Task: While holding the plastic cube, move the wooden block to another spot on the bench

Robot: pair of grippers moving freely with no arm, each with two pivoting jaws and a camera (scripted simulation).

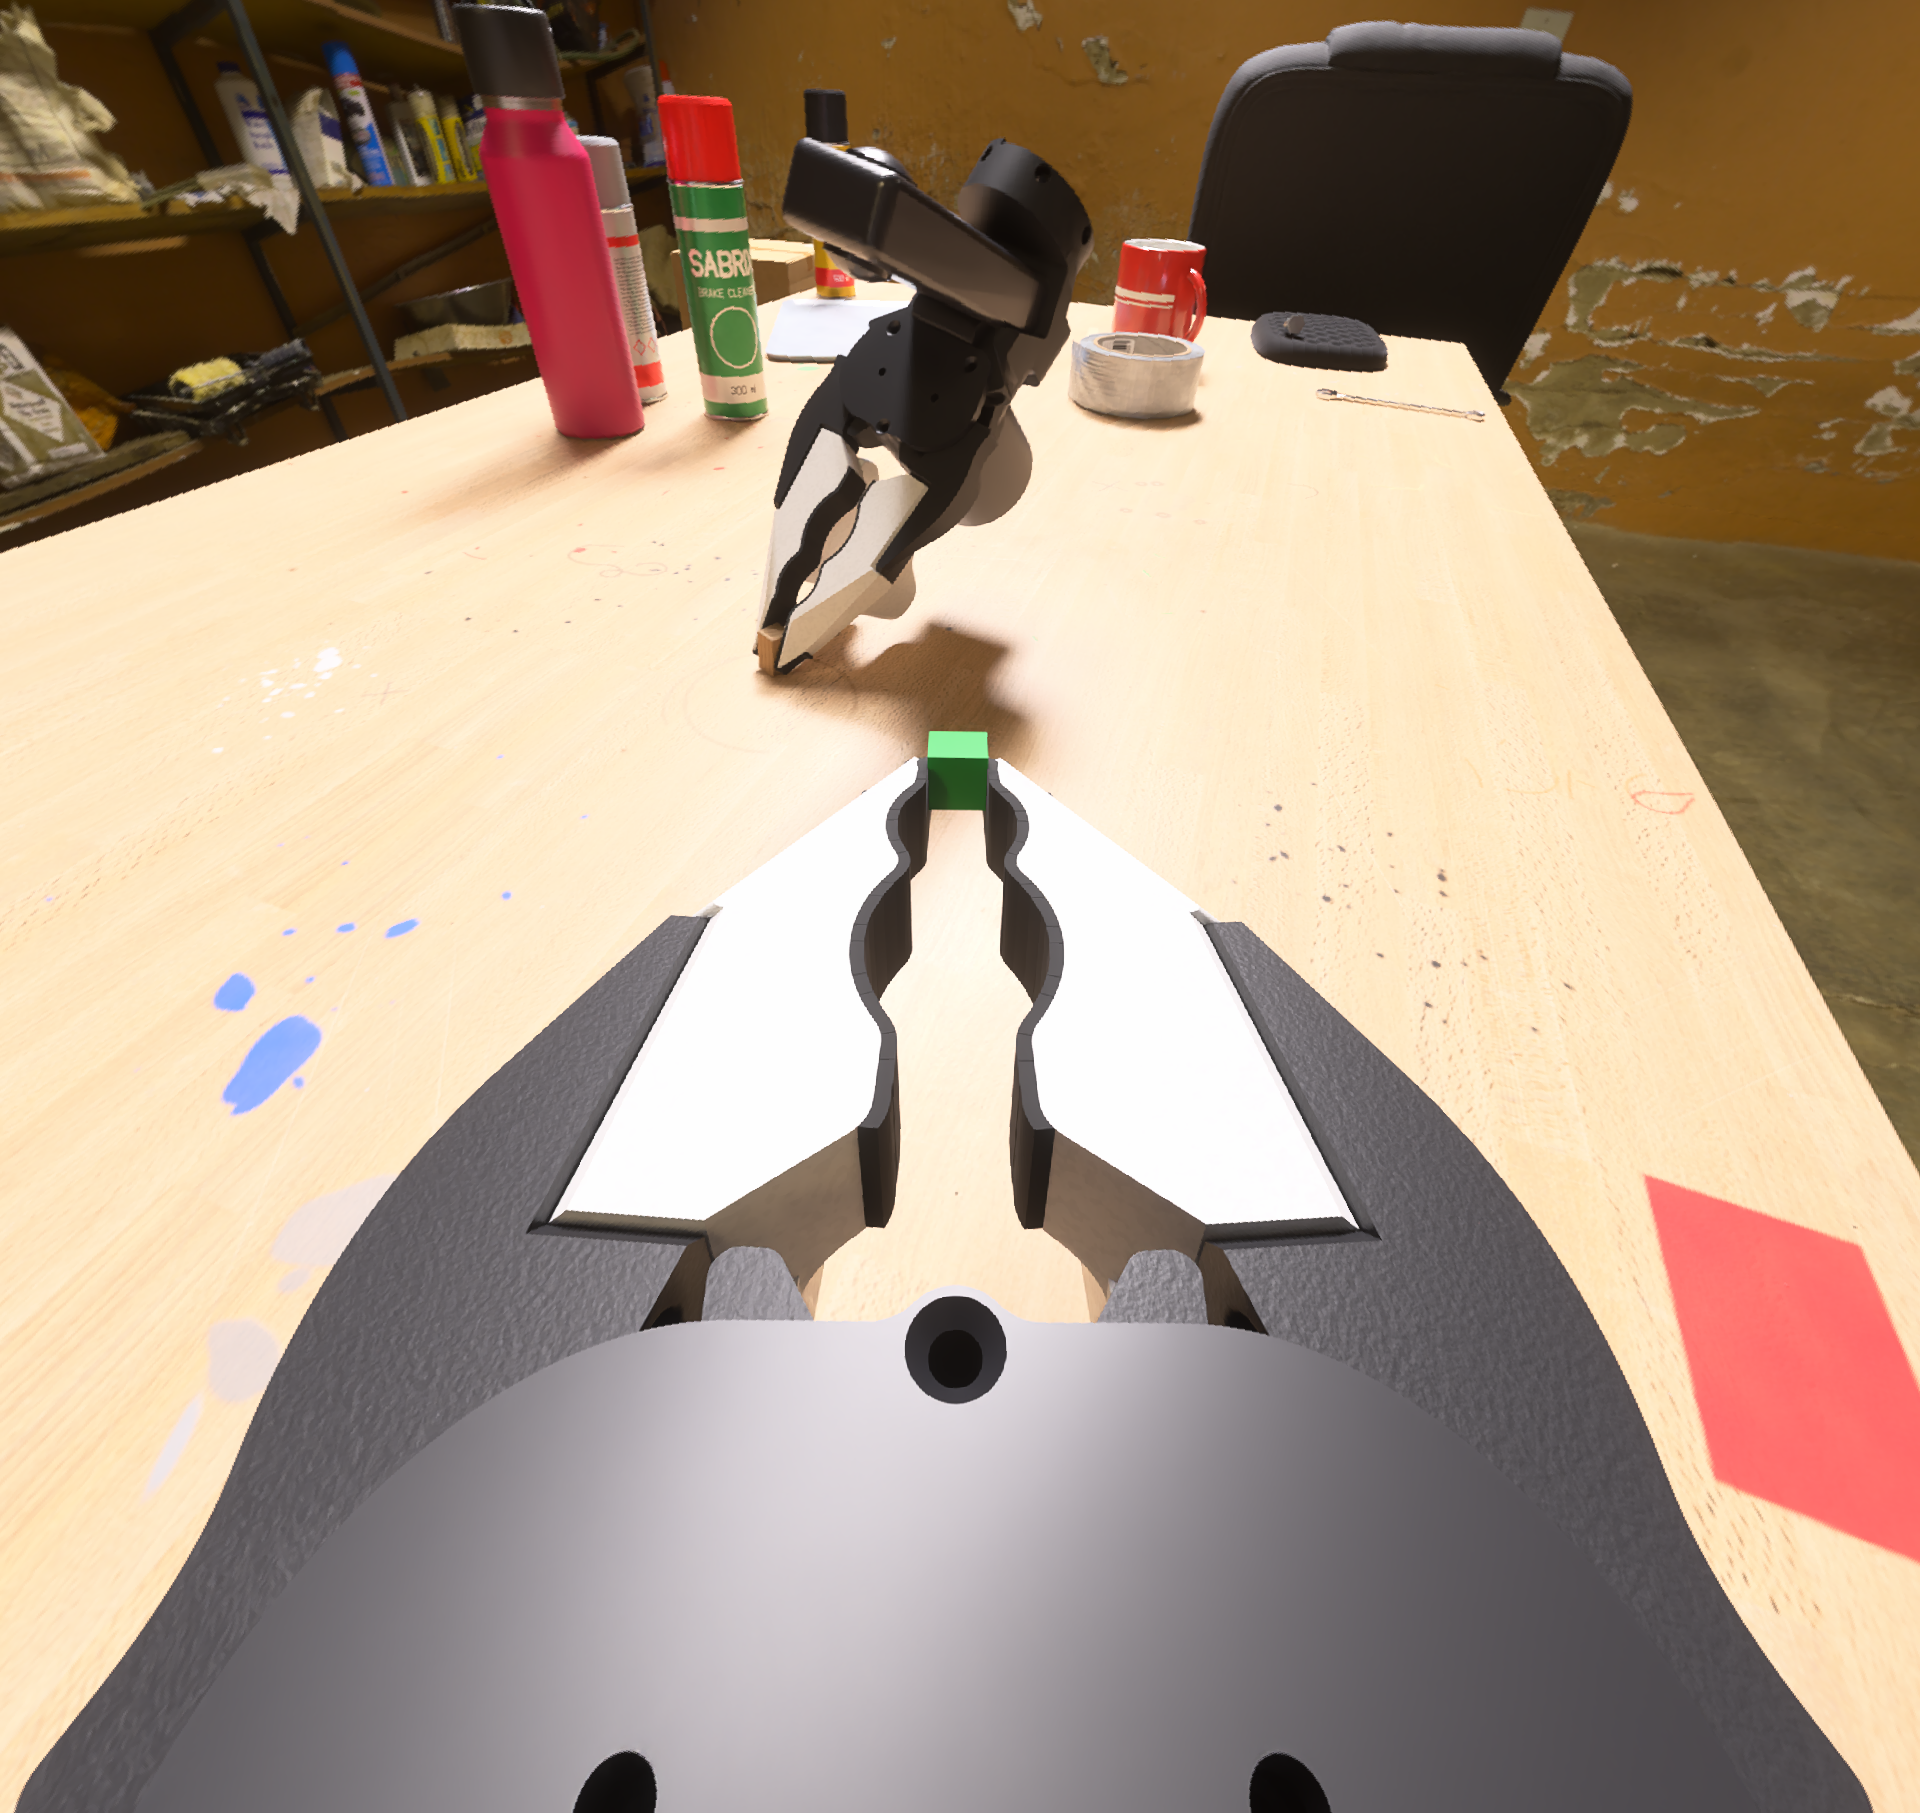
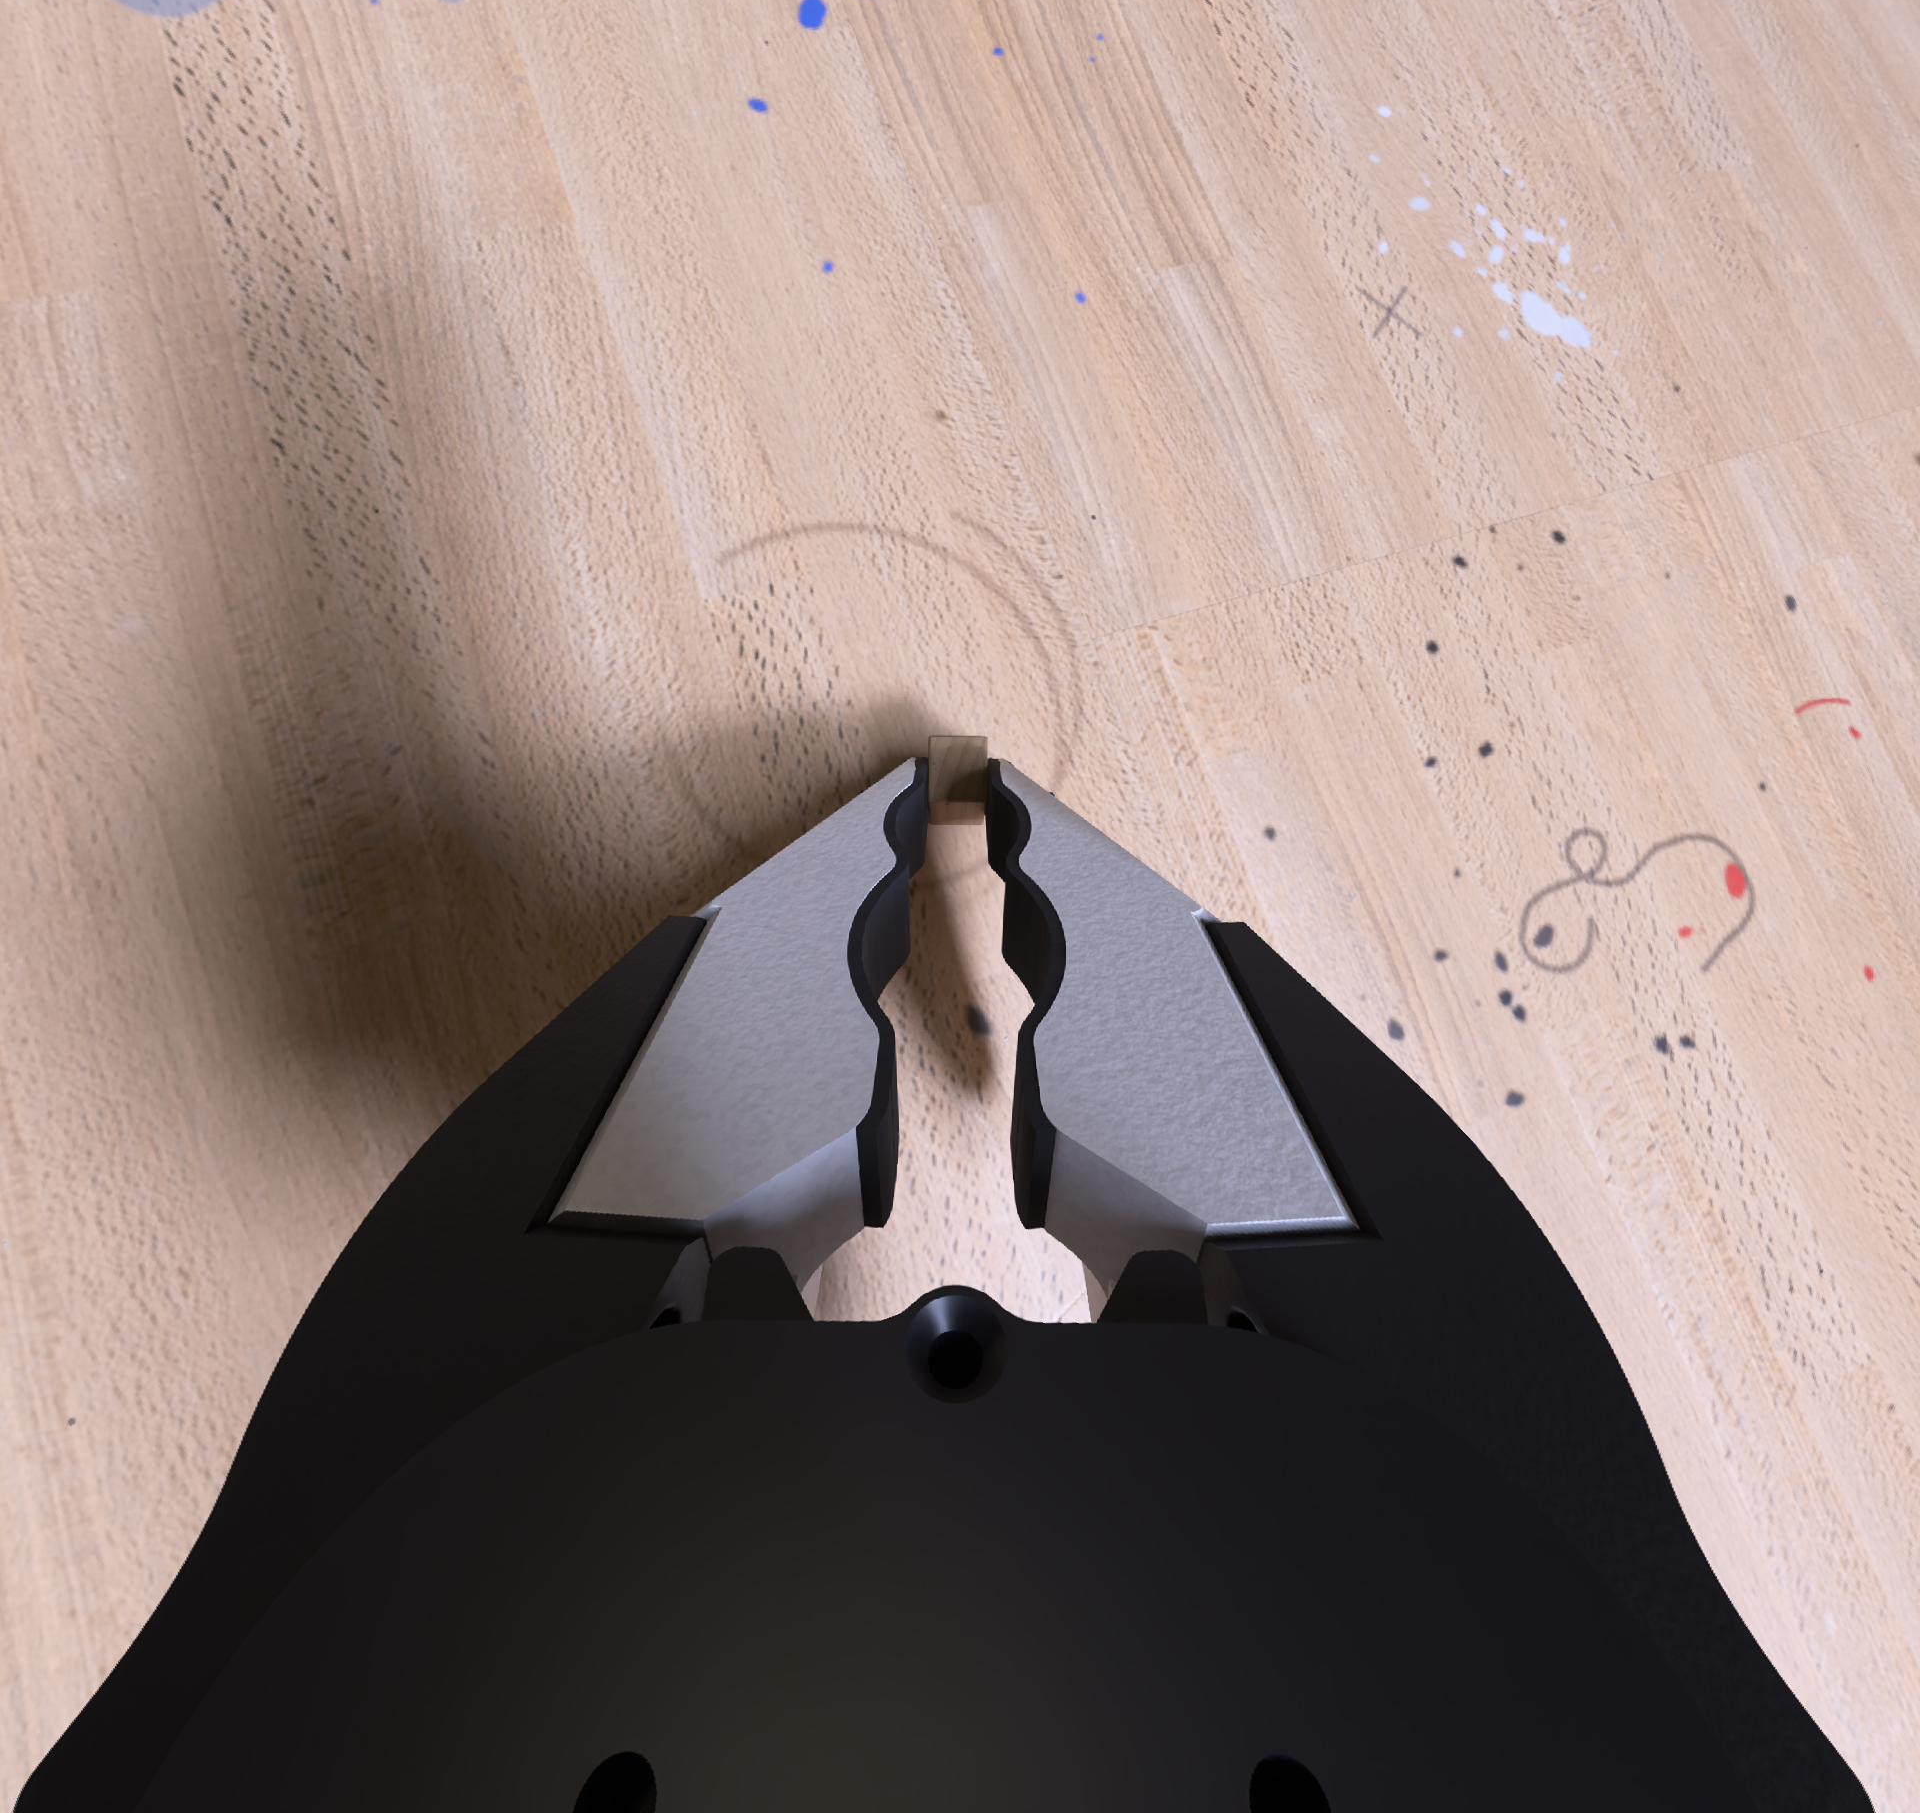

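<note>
My left gripper (image 1: 956, 784) is shut on a small green plastic cube (image 1: 957, 762) held between its fingertips above the wooden bench (image 1: 1299, 683). My right gripper (image 2: 956, 784) is shut on a small wooden block (image 2: 957, 768), tips pointing down at the bench (image 2: 935, 309). In the left wrist view the right gripper (image 1: 781, 649) is black, tilted down ahead of the cube, with the wooden block (image 1: 769, 649) at its tips at or just above the bench surface.
At the bench's far end stand a pink bottle (image 1: 551, 236), a green spray can (image 1: 717, 257), a red mug (image 1: 1158, 288), a tape roll (image 1: 1136, 373) and a black pad (image 1: 1317, 340). A black chair (image 1: 1403, 184) stands behind. Shelves (image 1: 208, 205) are on the left. The bench's right edge (image 1: 1662, 683) drops to the floor.
</note>
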